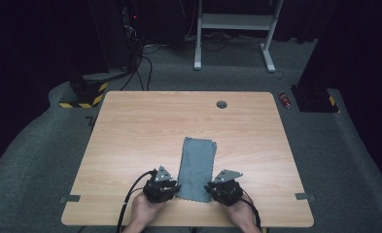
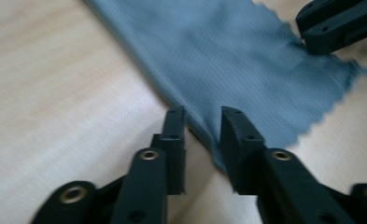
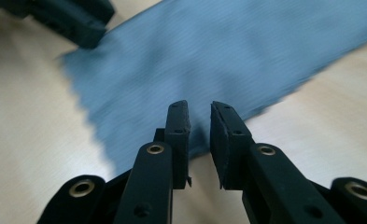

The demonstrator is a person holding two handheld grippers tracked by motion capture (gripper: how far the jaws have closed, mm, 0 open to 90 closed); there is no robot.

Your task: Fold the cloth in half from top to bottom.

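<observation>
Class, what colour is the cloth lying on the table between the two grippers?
The cloth is a plain blue-grey with a fine ribbed weave and zigzag-cut ends, seen best in the left gripper view.

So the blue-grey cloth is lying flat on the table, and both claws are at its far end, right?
Not quite. The cloth does lie flat on the table, but the left claw and right claw are at its near end, one at each corner, as the high view shows.

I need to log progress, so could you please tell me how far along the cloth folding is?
The grey cloth already lies as a narrow strip, seemingly folded once. Both tongs, left and right, straddle its near corners, slightly open, not yet clamped. Probably left: grip and fold.
</observation>
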